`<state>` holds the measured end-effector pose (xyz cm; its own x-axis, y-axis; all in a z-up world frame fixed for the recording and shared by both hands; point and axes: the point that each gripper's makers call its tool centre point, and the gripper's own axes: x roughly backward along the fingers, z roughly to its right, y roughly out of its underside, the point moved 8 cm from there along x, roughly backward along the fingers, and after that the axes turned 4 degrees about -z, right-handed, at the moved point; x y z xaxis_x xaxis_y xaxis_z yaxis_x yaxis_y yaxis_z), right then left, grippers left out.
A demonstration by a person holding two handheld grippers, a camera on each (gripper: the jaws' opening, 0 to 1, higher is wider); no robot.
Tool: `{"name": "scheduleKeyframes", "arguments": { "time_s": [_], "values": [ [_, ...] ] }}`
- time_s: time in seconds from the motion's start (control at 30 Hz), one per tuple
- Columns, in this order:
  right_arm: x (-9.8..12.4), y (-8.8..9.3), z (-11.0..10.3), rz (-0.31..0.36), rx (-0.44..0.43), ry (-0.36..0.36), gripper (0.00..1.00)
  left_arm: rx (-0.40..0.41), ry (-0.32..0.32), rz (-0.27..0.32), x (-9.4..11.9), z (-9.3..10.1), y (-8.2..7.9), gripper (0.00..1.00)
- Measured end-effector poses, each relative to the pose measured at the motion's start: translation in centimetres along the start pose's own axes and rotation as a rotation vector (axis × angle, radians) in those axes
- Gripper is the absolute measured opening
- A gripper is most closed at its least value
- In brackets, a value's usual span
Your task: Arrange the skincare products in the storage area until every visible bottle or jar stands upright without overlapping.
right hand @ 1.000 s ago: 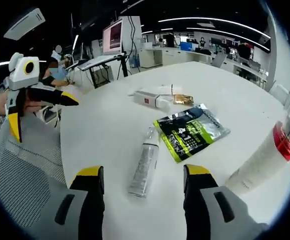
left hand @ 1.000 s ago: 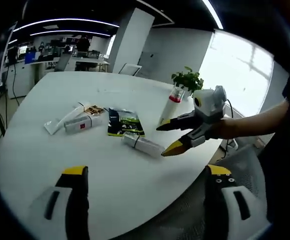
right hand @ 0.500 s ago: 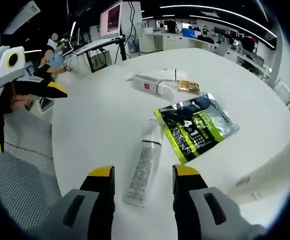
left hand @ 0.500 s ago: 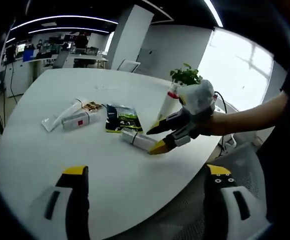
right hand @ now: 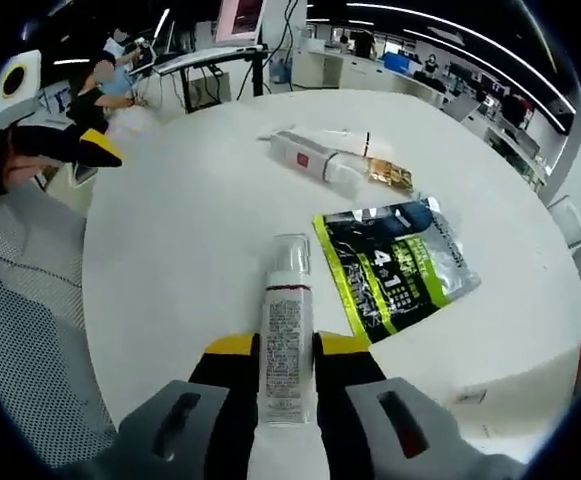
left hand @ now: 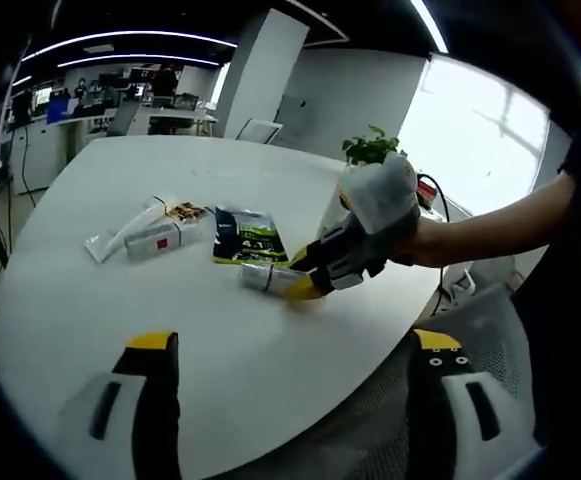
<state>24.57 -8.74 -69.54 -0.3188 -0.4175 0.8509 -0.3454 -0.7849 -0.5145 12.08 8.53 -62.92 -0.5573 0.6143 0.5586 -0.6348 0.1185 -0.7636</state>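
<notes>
**Right gripper clamped on lying bottle**

Right gripper (right hand: 286, 352): jaws pressed against both sides of the clear bottle (right hand: 286, 335), which lies flat on the white round table (right hand: 180, 230), cap pointing away. Just beside the bottle, the green-and-black pouch (right hand: 398, 268), also flat. Beyond the pouch, a white box with a red mark (right hand: 305, 157), a white tube (left hand: 120, 235) and a small brown sachet (right hand: 388, 175) bunched together. Left gripper (left hand: 285, 345): jaws spread wide, holding nothing, well back from the bottle at the table's near edge.
</notes>
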Motion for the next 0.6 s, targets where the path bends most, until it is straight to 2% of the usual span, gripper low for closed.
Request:
{"name": "scheduleKeyframes", "arguments": {
  "time_s": [0.23,0.4,0.6],
  "values": [
    [-0.36,0.10,0.13,0.007,-0.081,-0.039,0.21,-0.006,-0.001,-0.007,-0.04,-0.02,0.05,0.88],
    [-0.53,-0.06,-0.20,0.011,0.002,-0.048,0.20,-0.005,0.001,-0.009,-0.06,0.08,0.04,0.88],
    [-0.48,-0.03,-0.18,0.023,-0.007,-0.066,0.20,-0.004,0.003,-0.010,-0.14,0.01,0.04,0.87]
  ]
}}
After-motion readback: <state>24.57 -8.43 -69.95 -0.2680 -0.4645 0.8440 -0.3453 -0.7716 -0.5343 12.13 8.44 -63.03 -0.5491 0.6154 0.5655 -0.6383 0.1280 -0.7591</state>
